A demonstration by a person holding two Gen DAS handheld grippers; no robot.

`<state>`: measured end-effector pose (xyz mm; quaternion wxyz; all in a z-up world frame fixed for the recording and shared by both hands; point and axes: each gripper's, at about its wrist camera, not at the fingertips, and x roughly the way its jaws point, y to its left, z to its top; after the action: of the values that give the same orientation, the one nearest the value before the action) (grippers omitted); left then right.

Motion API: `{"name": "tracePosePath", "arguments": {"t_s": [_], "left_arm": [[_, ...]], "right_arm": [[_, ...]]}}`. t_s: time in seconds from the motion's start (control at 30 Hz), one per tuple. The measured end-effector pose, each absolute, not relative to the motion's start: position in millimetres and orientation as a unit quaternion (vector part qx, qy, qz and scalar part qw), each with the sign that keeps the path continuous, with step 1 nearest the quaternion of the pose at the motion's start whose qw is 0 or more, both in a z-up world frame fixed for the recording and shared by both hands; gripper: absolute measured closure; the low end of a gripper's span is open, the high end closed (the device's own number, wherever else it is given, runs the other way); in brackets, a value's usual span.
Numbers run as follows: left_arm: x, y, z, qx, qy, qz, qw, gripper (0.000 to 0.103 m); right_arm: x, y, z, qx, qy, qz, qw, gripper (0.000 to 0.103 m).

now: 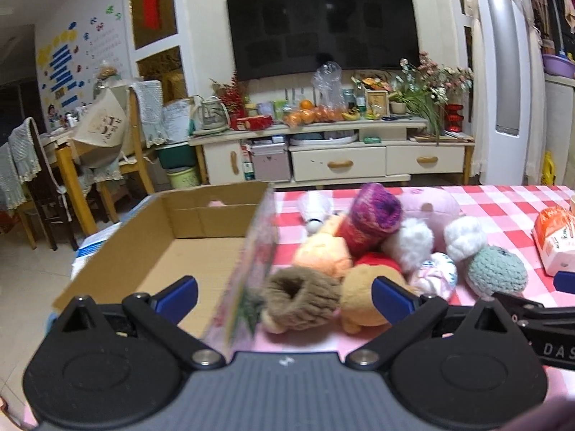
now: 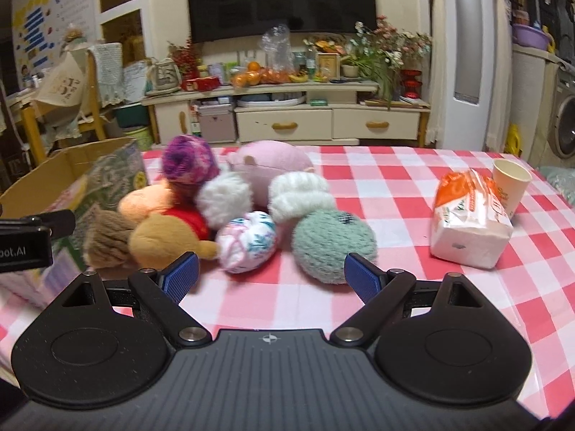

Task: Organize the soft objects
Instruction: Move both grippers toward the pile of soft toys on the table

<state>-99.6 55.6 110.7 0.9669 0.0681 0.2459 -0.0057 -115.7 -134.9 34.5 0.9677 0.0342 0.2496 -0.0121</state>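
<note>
Taking the cardboard box [image 1: 187, 230] as landmark, the left gripper [image 1: 284, 296] is hovering level over its right wall, jaws spread wide and holding nothing, blue pads straddling that wall and a brown yarn ball [image 1: 300, 298] just right of it. Right of the box, the soft objects are lying heaped and touching on the checked tablecloth [image 2: 395, 179]: purple yarn ball [image 2: 188, 160], pink plush [image 2: 273, 165], green yarn ball [image 2: 332, 240]. Farthest from the box, the right gripper [image 2: 269, 278] is pointing level at the heap, wide open and empty, with a tissue pack [image 2: 467, 222] and paper cup [image 2: 510, 183] beyond; its lettering is too blurred to read.
</note>
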Motion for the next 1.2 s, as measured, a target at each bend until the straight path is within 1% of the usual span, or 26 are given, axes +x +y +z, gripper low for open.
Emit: {"name": "tracePosePath", "arguments": {"t_s": [0.43, 0.77, 1.0, 1.2], "left_arm": [[-118.9, 113.3, 126.2, 0.061, 0.22, 0.045, 0.973, 0.001], [-129.7, 133.3, 131.6, 0.055, 0.21, 0.057, 0.975, 0.001], [-136.5, 137.8, 133.6, 0.046, 0.198, 0.044, 0.978, 0.001], [-135.5, 128.6, 127.9, 0.044, 0.192, 0.014, 0.98, 0.001]], "right_arm": [[-145.4, -74.8, 53.9, -0.015, 0.213, 0.058, 0.975, 0.0], [-159.4, -48.9, 64.6, -0.038, 0.189, 0.096, 0.977, 0.0], [-174.7, -54.3, 62.5, -0.037, 0.162, 0.111, 0.98, 0.0], [-173.3, -77.5, 51.9, -0.018, 0.152, 0.08, 0.985, 0.0]]}}
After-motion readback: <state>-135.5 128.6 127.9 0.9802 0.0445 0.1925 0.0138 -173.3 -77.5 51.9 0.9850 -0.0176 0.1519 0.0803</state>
